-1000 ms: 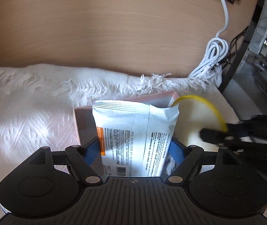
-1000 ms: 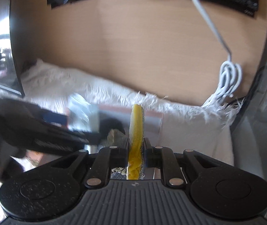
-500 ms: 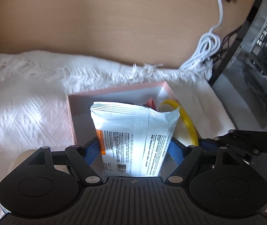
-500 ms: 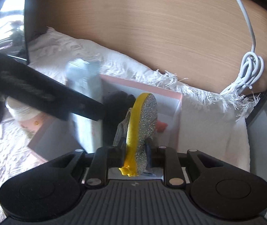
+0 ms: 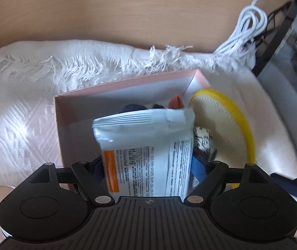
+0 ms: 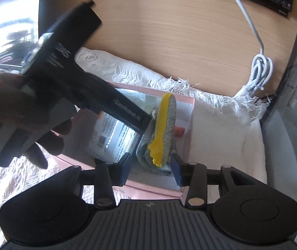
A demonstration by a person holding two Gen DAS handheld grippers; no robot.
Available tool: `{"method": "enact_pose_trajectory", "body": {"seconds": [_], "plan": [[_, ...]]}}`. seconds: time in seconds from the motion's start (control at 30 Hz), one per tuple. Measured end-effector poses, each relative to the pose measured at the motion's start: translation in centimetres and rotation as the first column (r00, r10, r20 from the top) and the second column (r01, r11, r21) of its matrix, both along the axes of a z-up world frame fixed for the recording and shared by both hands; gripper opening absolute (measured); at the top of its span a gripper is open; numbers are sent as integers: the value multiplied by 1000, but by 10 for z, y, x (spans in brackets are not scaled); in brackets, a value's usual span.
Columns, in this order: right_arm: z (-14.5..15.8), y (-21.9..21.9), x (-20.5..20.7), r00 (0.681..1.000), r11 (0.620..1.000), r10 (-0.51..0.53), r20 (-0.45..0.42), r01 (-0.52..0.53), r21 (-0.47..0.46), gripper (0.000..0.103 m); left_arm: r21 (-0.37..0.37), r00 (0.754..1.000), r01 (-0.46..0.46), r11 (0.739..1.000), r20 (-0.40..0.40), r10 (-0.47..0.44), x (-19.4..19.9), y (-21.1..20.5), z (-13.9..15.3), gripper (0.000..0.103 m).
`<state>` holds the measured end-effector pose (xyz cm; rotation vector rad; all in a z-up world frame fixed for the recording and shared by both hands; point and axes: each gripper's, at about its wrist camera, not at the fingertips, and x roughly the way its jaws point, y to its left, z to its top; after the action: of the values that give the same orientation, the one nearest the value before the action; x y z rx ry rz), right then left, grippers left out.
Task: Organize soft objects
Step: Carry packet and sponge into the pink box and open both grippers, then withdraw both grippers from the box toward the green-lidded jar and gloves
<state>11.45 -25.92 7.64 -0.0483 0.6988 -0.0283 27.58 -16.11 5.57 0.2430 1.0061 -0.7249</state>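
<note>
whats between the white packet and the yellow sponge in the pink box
In the left wrist view, a small white item with black markings is wedged between the white packet and the yellow sponge, inside the pink box.

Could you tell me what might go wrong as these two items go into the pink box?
The yellow sponge stands on edge by the pink box's right wall while the right gripper is opening; it may topple outside. The left gripper holds the white packet upright over crowded contents, so it may not settle flat.

A pink box holds a white printed packet with an orange stripe, beside a yellow-and-silver sponge.
</note>
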Motion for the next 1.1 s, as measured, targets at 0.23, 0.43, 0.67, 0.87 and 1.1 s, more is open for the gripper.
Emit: {"method": "enact_pose_trajectory", "body": {"seconds": [0.23,0.43,0.67,0.87,1.1], "plan": [[7,0,-14,998,1000,-25,51,25,4,47,-17,997,69,997,44,-68,-13,19,28,83],[8,6,-14,996,999,-49,68,50,-13,49,-207,999,31,978,-14,-35,-9,54,63,82],[15,20,-19,995,999,-37,97,36,11,49,-325,995,-24,945,82,54,-25,109,89,81],[26,42,-9,990,1000,-10,138,7,24,50,-347,966,-77,935,207,156,-56,178,89,81],[41,88,5,981,995,98,169,-101,9,50,-418,874,-350,838,175,452,-68,310,70,81]]}}
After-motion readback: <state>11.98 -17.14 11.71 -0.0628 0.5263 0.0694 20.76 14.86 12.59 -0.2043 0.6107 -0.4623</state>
